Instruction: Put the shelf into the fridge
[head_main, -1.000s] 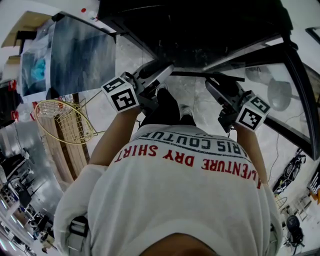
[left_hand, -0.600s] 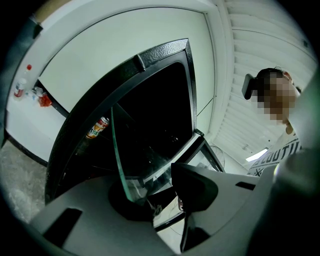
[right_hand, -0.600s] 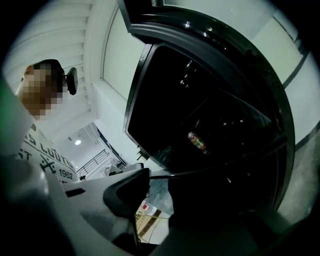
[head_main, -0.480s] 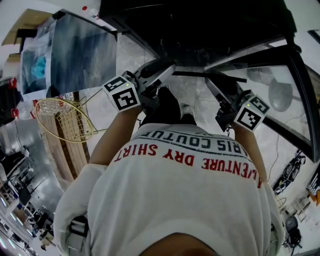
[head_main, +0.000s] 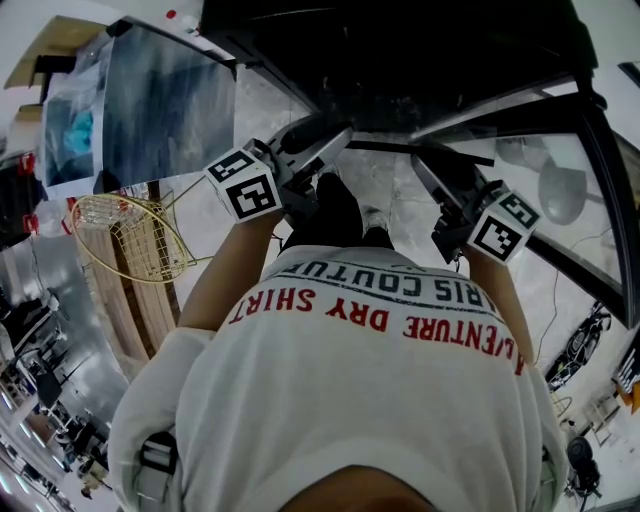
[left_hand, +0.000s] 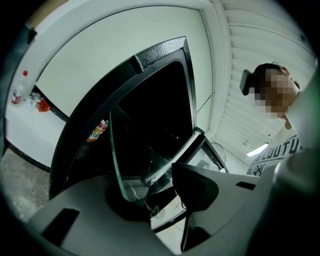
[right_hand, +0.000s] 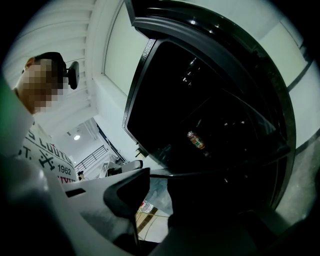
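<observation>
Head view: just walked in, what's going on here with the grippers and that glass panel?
A person stands at the open black fridge and holds a glass shelf in the air in front of it, one side in each gripper. The left gripper and the right gripper each have an edge of the shelf between their jaws and look closed on it. The shelf does not look seated inside yet. A drink can sits in the fridge.
</observation>
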